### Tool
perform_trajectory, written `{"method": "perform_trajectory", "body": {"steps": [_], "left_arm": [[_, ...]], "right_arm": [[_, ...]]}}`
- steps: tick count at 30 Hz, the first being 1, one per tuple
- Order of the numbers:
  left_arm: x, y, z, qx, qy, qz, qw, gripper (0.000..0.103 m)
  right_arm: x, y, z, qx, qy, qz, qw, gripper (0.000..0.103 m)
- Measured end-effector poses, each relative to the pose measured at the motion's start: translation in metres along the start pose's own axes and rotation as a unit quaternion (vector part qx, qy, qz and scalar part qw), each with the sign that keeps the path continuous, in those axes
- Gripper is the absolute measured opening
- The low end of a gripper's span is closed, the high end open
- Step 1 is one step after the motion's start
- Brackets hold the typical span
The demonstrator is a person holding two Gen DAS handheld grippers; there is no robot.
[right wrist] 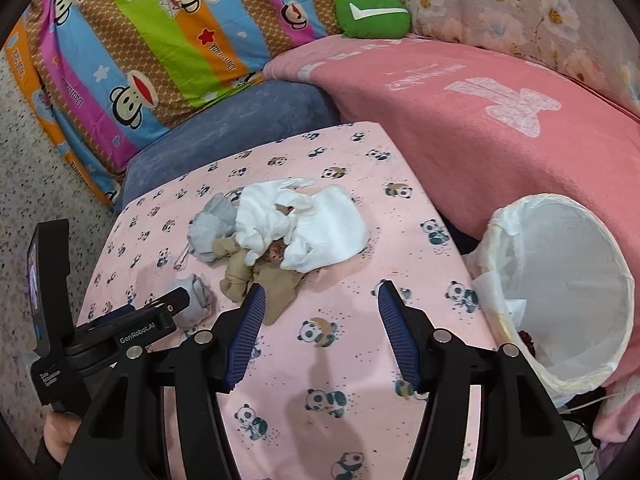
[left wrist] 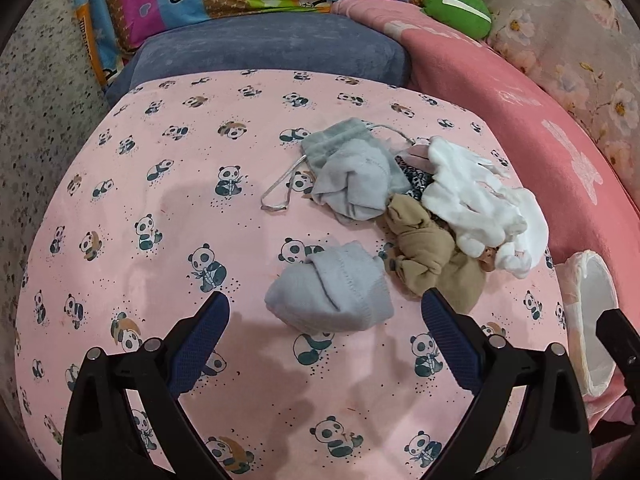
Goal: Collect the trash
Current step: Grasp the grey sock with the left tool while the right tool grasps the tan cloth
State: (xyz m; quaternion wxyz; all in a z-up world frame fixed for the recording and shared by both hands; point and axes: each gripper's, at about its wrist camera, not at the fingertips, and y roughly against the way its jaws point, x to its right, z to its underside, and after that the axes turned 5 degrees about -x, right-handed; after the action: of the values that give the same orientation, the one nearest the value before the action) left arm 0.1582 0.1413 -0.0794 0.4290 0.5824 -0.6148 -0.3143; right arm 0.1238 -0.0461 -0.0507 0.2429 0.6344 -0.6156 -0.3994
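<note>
Pink panda cloth covers the surface, blankets behind, lined bin at right; rags pile sits mid-cloth, crumpled, white, grey, tan; left gripper fingers apart, right gripper apart too, both empty.

A smooth, matt pink panda-print cloth is covering the surface. Soft knitted grey socks, thin tan hosiery and fluffy white fabric are lying on it. A thin, slightly glossy plastic liner is lining the bin at right.
</note>
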Motion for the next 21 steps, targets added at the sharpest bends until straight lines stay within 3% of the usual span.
{"method": "perform_trajectory", "body": {"steps": [11,17,19,21], "left_arm": [[-0.024,-0.018,-0.007,-0.03,0.035,0.036,0.9983,0.092],[-0.028,-0.026,-0.009,-0.046,0.034,0.074,0.9957,0.075],[-0.028,-0.029,-0.009,-0.053,0.032,0.09,0.994,0.065],[-0.027,-0.03,-0.008,-0.055,0.029,0.101,0.9929,0.057]], "right_arm": [[-0.032,-0.074,-0.005,-0.054,-0.003,-0.017,0.998,0.059],[-0.038,-0.105,-0.006,-0.075,-0.003,-0.023,0.997,0.059],[-0.041,-0.114,-0.006,-0.081,-0.002,-0.021,0.996,0.059],[-0.041,-0.121,-0.005,-0.087,-0.002,-0.022,0.996,0.053]]}}
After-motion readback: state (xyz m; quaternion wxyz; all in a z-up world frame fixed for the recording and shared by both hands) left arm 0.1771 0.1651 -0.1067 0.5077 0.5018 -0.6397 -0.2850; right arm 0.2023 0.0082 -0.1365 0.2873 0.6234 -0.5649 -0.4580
